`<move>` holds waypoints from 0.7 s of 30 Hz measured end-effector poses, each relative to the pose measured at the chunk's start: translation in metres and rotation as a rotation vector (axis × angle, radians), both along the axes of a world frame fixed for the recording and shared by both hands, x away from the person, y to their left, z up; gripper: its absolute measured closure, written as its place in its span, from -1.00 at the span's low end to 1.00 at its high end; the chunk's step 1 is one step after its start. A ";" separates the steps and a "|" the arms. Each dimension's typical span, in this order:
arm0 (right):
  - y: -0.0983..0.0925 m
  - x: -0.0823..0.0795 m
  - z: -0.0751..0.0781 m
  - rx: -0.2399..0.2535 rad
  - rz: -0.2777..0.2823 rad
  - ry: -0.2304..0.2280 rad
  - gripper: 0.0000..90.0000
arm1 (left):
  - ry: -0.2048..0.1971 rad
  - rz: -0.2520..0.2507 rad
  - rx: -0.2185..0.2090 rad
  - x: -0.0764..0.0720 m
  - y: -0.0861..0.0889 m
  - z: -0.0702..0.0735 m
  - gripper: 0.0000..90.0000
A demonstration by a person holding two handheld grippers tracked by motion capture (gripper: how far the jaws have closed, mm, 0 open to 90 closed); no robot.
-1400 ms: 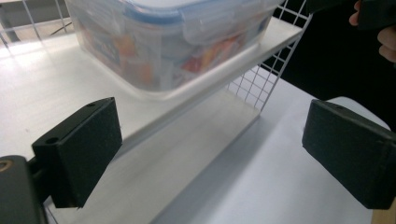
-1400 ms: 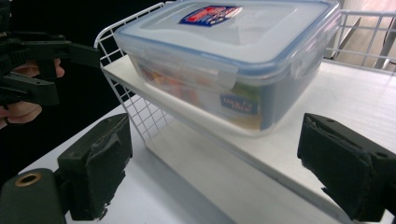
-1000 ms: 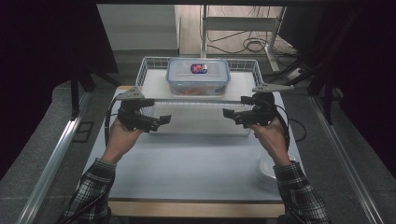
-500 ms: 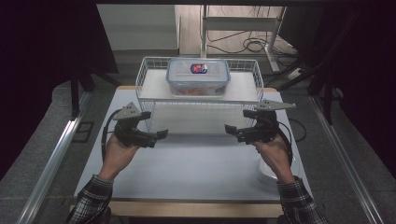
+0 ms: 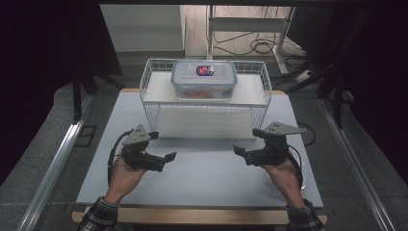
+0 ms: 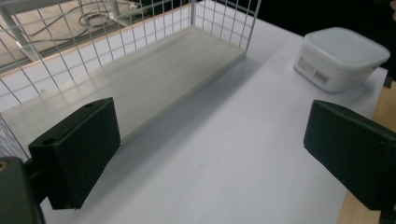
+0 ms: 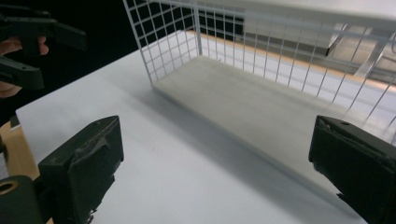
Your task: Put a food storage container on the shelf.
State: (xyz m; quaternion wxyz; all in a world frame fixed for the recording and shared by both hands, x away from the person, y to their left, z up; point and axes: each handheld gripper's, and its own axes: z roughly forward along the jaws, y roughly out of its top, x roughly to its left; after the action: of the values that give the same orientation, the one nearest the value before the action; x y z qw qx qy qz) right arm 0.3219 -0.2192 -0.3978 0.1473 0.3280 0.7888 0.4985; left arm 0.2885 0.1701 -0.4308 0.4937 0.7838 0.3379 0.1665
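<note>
Both grippers hover empty over the bare front half of the table (image 5: 202, 178), jaws spread wide: the left gripper (image 5: 166, 158) near the front-left, the right gripper (image 5: 239, 151) near the front-right, pointing toward each other. Each gripper view shows two black pads far apart with only white tabletop between them.

Beyond them, along the table's back edge, stands a white wire rack (image 5: 204, 113) with a pale shelf board on top, open to the front underneath. On that shelf, about midway along it, sits a clear lidded container (image 5: 204, 79) with something reddish inside — the thing nearest to being worked on, well apart from both grippers. At the front-right corner, partly behind the right hand, rests a white tub (image 6: 340, 57).

Risks, as I judge them: the container sits high inside a wire rim, so a lift that comes in low could catch a jaw on the wires or tip the rack. Gripped from one side alone, the smooth plastic could slip or tilt; two even holds at opposite ends look safer. The trailing cables could drag, and the right forearm could nudge the tub off the corner.

Writing: the container's lid bears a red and blue sticker, too small to read. The tub carries a label with fine print and a barcode — also illegible.
</note>
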 end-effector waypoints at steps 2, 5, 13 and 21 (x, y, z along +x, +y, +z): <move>-0.002 -0.003 -0.003 -0.004 -0.011 -0.004 -0.93 | 0.009 -0.008 -0.014 -0.002 0.000 -0.003 -0.92; -0.006 -0.006 -0.008 0.004 -0.015 0.006 -0.93 | 0.008 -0.001 -0.021 -0.006 0.000 -0.009 -0.92; -0.005 -0.017 -0.024 -0.008 -0.034 -0.005 -0.91 | -0.018 0.024 -0.008 -0.020 0.002 -0.028 -0.91; -0.002 -0.023 -0.047 -0.028 -0.024 0.049 -0.91 | 0.013 0.049 0.008 -0.029 0.010 -0.052 -0.92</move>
State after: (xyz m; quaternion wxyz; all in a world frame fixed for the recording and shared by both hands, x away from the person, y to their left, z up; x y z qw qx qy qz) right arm 0.2990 -0.2214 -0.4449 0.1387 0.3474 0.7950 0.4775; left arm 0.2593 0.1804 -0.4830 0.4843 0.7783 0.3595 0.1746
